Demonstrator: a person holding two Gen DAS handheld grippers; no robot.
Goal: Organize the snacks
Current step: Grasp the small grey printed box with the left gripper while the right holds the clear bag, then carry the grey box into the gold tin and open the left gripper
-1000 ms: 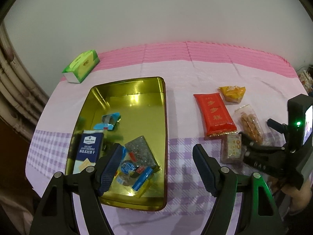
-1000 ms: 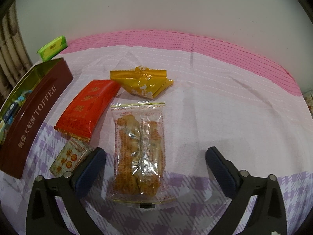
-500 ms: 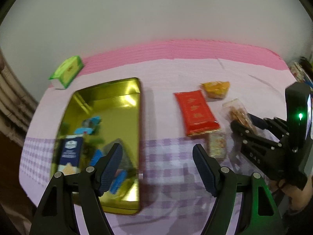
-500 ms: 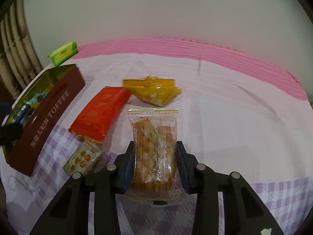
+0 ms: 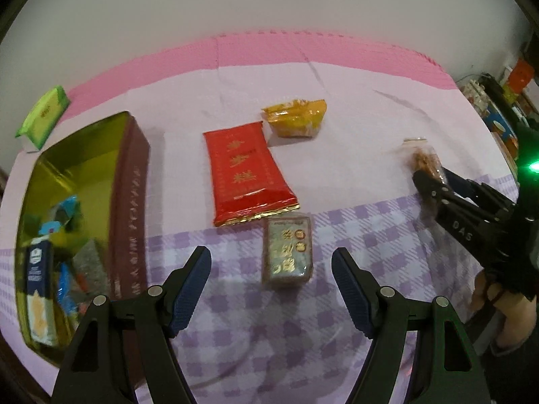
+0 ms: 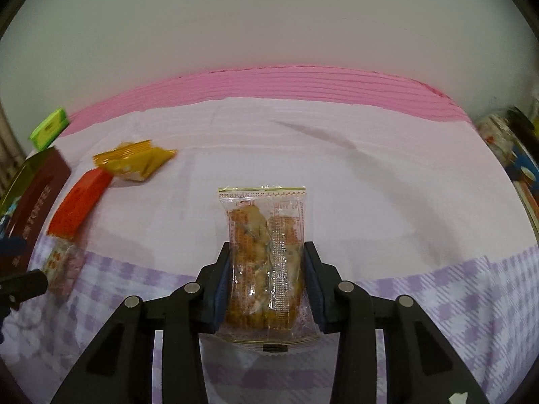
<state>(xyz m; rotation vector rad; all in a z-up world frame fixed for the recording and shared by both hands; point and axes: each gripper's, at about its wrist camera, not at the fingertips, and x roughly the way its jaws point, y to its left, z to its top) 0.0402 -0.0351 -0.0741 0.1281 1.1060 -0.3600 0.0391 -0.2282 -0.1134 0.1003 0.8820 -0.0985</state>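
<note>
right gripper (image 6: 266, 289): fingers clamped on clear snack pack (image 6: 264, 259) for transfer | left gripper (image 5: 271, 277): fingers apart, small brown packet (image 5: 287, 247) between them | tin (image 5: 81, 181) left of fingers, likely destination

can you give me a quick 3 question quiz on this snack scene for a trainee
1. True or false: the right gripper is shut on the clear snack pack.
2. Which snack lies between the open left gripper's fingers? A) red packet B) small brown packet C) yellow packet
3. Fill in: the tin sits to the ____ of the red packet in the left wrist view.

Key: 1 true; 2 B; 3 left
</note>
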